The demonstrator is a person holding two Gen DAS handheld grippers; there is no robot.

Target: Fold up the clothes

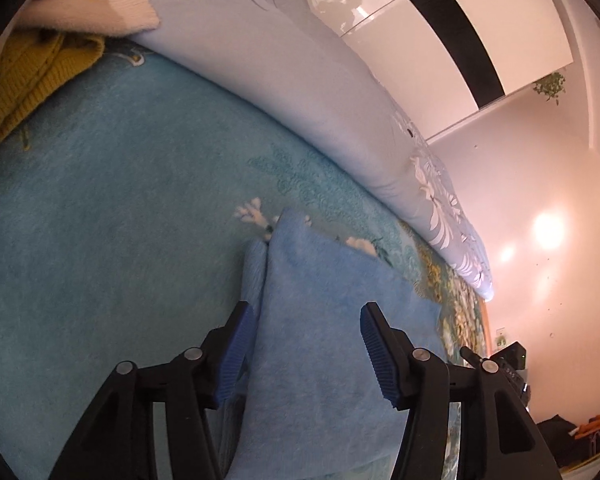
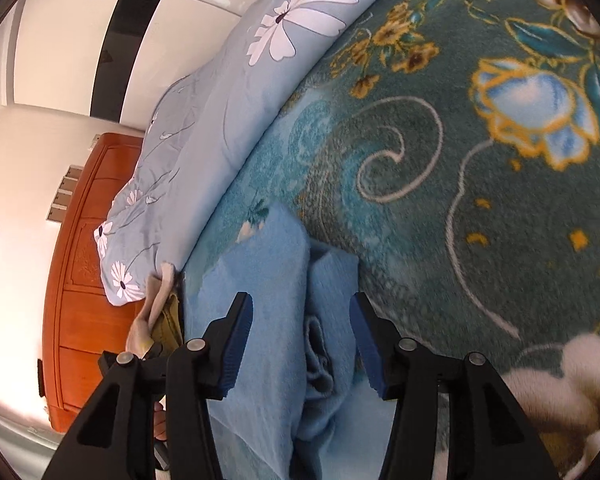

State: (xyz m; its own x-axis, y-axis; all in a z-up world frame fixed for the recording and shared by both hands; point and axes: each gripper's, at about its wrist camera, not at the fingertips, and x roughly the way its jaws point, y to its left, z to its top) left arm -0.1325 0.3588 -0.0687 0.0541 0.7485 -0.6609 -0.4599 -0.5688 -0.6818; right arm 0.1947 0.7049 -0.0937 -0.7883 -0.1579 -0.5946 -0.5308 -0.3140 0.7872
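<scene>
Item: soft light-blue fleece garment (image 1: 324, 320), part-folded, lying on the teal floral bed blanket (image 1: 112, 208) near the rolled grey floral quilt (image 1: 340, 112); left gripper (image 1: 308, 356) and right gripper (image 2: 302, 346) fingers open, straddling it ungripped; judged between folds, regrasp next.

Fuzzy fleece garment (image 1: 320, 320), plush matt blanket (image 1: 100, 200), smooth cotton quilt (image 1: 300, 92), glossy wood cabinet (image 2: 84, 280).
</scene>
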